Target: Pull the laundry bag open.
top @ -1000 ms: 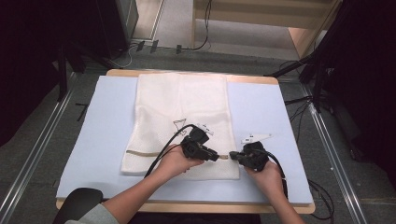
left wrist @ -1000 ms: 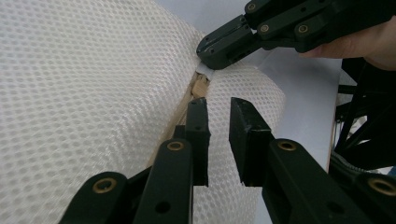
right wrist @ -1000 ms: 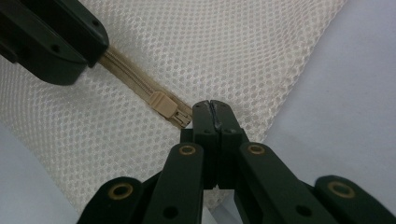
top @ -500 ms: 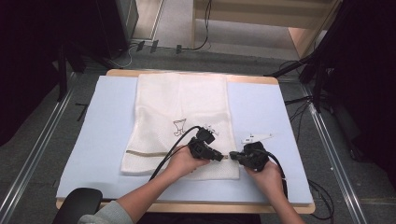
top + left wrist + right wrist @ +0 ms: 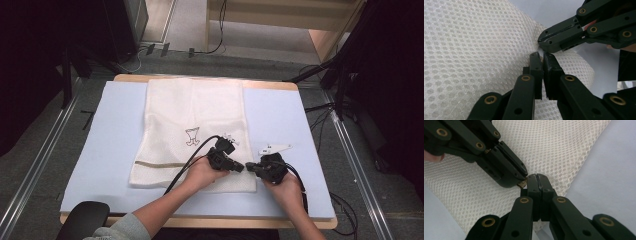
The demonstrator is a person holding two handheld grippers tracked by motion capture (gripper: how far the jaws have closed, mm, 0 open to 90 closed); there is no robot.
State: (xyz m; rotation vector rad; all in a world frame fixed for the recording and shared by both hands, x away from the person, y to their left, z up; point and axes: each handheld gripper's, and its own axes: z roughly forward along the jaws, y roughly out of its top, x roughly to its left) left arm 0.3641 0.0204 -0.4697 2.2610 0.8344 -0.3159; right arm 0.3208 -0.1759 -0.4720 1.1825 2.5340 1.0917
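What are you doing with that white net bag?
A person holds a hand-held gripper in each hand at the near right corner of the white mesh bag, which lies flat on the blue mat. The left gripper has just closed beside the right gripper, which is shut. Both pinch at the bag's edge, tips almost touching.

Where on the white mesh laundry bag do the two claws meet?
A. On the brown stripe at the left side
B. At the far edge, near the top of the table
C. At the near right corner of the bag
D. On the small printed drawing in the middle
C: in the high view the left claw and right claw meet tip to tip at the near right corner of the mesh laundry bag.
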